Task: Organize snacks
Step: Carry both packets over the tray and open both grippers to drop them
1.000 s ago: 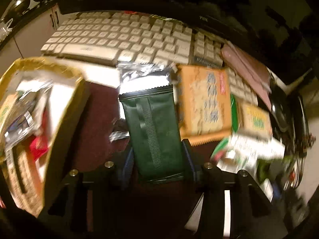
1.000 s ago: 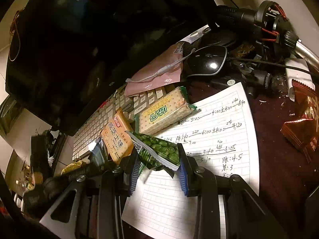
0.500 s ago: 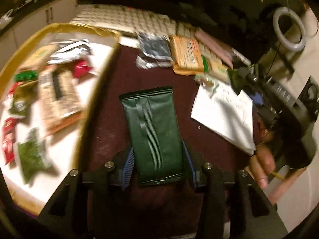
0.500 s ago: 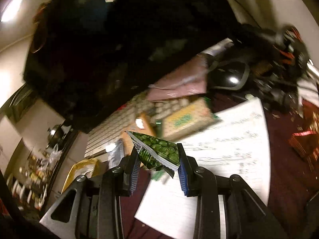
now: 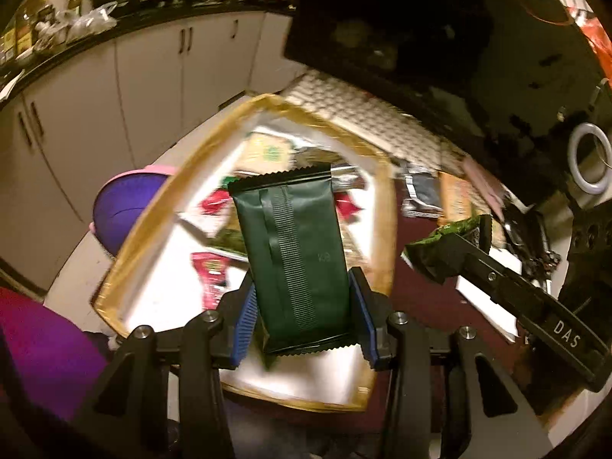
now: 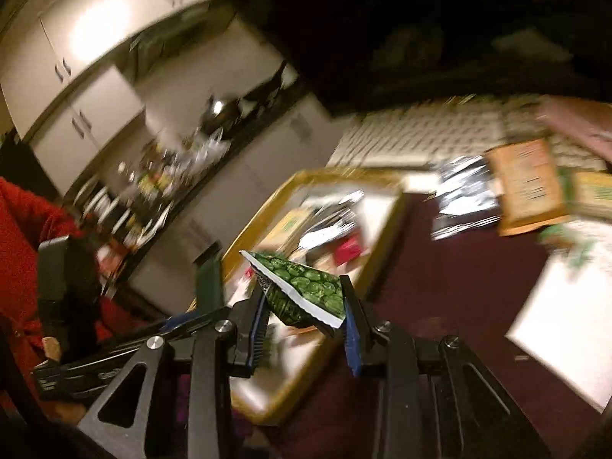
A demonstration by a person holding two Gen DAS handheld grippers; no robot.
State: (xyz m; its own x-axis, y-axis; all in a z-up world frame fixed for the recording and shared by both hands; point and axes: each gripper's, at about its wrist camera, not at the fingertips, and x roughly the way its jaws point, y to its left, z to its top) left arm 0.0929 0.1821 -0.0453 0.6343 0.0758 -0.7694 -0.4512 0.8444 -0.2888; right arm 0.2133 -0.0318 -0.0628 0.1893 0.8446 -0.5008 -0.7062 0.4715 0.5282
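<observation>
Left wrist view: the left gripper (image 5: 304,317) fills the lower centre of the frame, its blue-padded jaws clenched on the two long sides of a dark green snack packet (image 5: 292,260). The packet's long axis runs up the frame, along the fingers; its serrated far end points toward the upper centre and leans slightly left, its back seam faces the camera. It hangs above a gold-rimmed tray (image 5: 153,222) whose white floor carries a blurred scatter of red and green packets. At centre right the right gripper (image 5: 445,246) reaches in from the lower right, jaws closed on a small green pea packet (image 5: 457,227) that points left toward the tray's right rim. A white keyboard (image 5: 363,114) lies beyond the tray, at upper centre.

Right wrist view: much is motion-blurred. The right gripper (image 6: 304,308) sits at lower centre, jaws grasping the pea packet (image 6: 306,287), held tilted, long axis running from upper left to lower right, white edge uppermost. The tray (image 6: 264,214) lies behind it on the dark red worktop (image 6: 459,267). The left gripper (image 6: 208,283) shows at centre left, holding the dark packet edge-on over the tray's left rim.
</observation>
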